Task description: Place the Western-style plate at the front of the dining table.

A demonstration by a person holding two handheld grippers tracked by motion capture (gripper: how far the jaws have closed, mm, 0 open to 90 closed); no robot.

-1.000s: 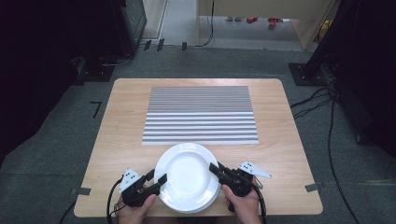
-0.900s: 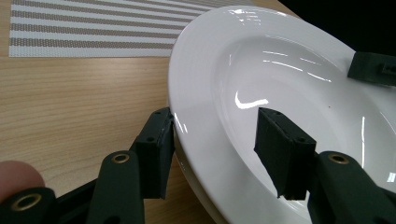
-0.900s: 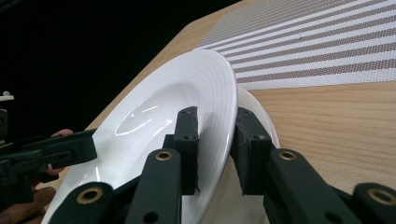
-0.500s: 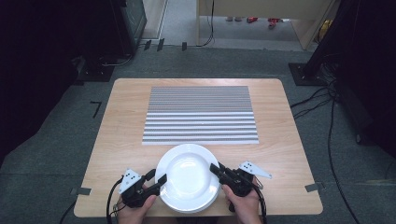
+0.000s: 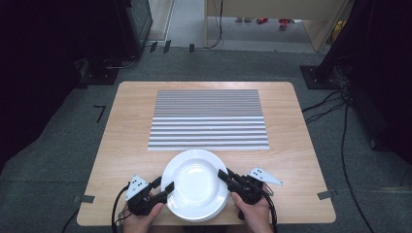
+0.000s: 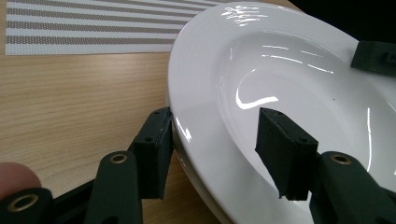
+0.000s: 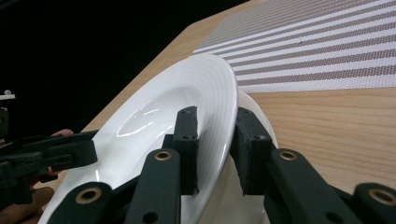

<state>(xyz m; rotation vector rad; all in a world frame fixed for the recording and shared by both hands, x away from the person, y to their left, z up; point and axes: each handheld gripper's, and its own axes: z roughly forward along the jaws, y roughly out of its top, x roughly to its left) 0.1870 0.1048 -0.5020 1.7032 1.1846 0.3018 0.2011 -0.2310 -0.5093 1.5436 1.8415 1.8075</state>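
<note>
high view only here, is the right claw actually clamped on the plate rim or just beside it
Observer: Clamped. The right gripper view shows the right claw pinching the rim of the top plate, one jaw on each face.
Operator: one plate or a stack
Observer: A stack. A lower plate shows just beneath that rim.
Operator: and the left claw
Observer: The left claw straddles the rim but is open. Its inner jaw looks clear of the plate's surface.

High view looks down from above; both claw views sit close — all share the plate (image 5: 197,184).
</note>
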